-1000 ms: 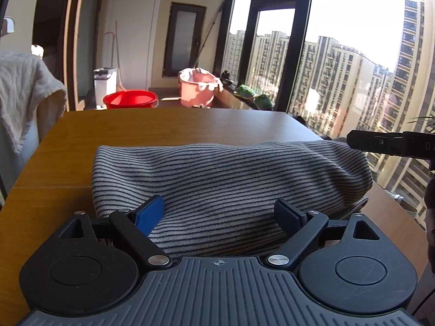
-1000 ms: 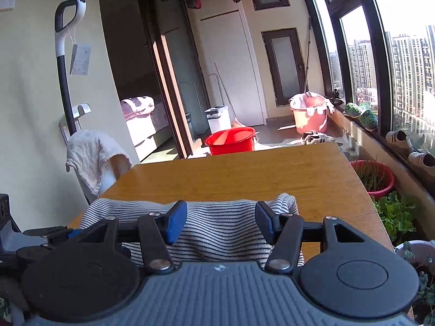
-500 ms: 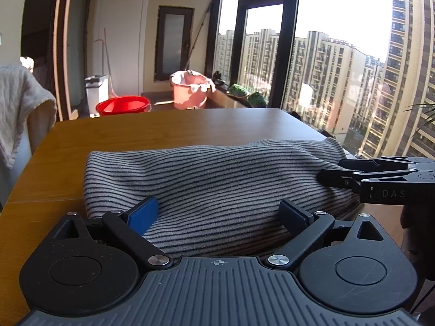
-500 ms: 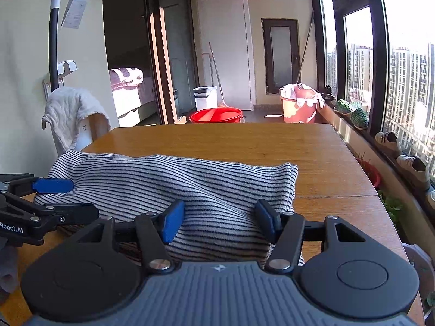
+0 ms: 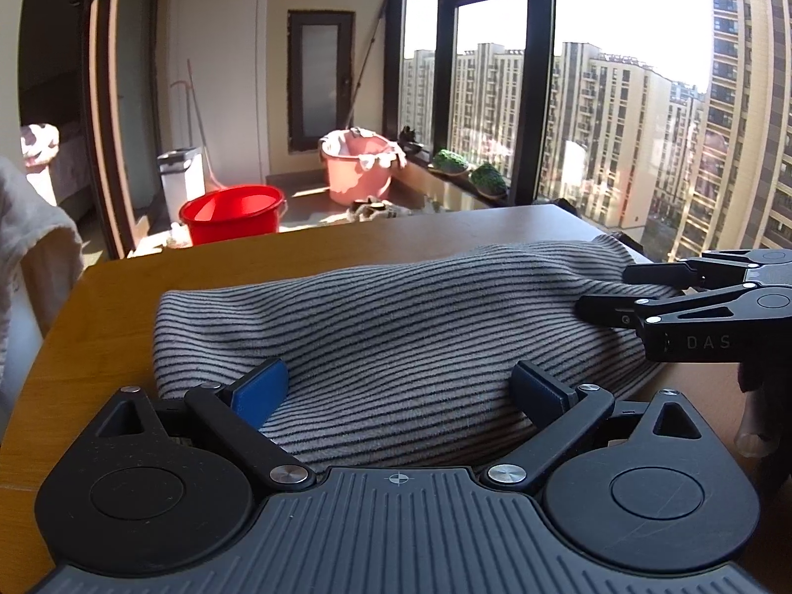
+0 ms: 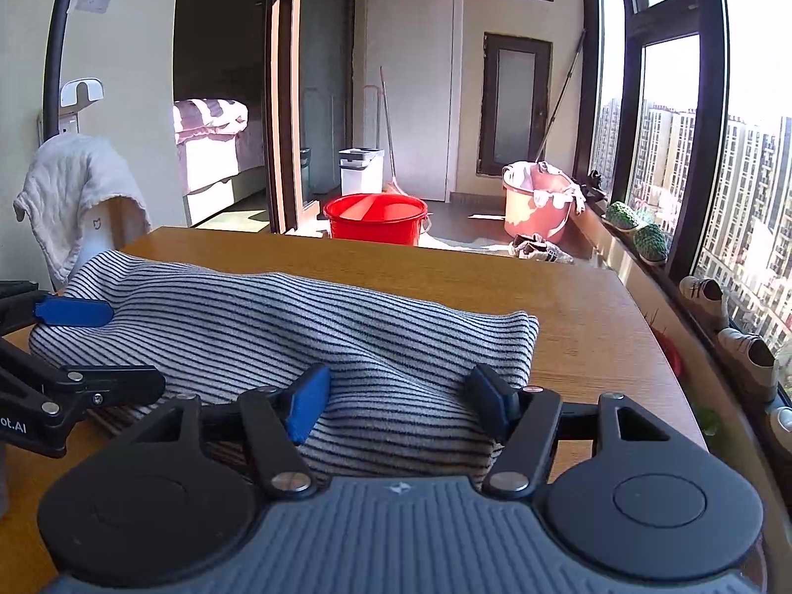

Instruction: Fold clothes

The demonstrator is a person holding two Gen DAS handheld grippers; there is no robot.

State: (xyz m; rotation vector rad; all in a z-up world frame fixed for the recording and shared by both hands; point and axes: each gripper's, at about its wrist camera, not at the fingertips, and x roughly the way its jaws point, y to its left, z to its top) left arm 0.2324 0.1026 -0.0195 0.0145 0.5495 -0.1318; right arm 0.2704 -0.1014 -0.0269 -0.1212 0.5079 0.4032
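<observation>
Striped garment (image 5: 396, 326): folded bundle on wooden tabletop (image 5: 114, 297), centre of left-wrist frame, long axis running left to right.
Left tool (image 5: 401, 388): lower centre, jaws just opened wide, straddling near hem, pads clear of cloth, nothing gripped.
Right tool (image 6: 398, 401): lower centre of right-wrist frame, jaws just opening, part spread over right-hand end, nothing clamped.
Both at near edge; neither nearer.
</observation>
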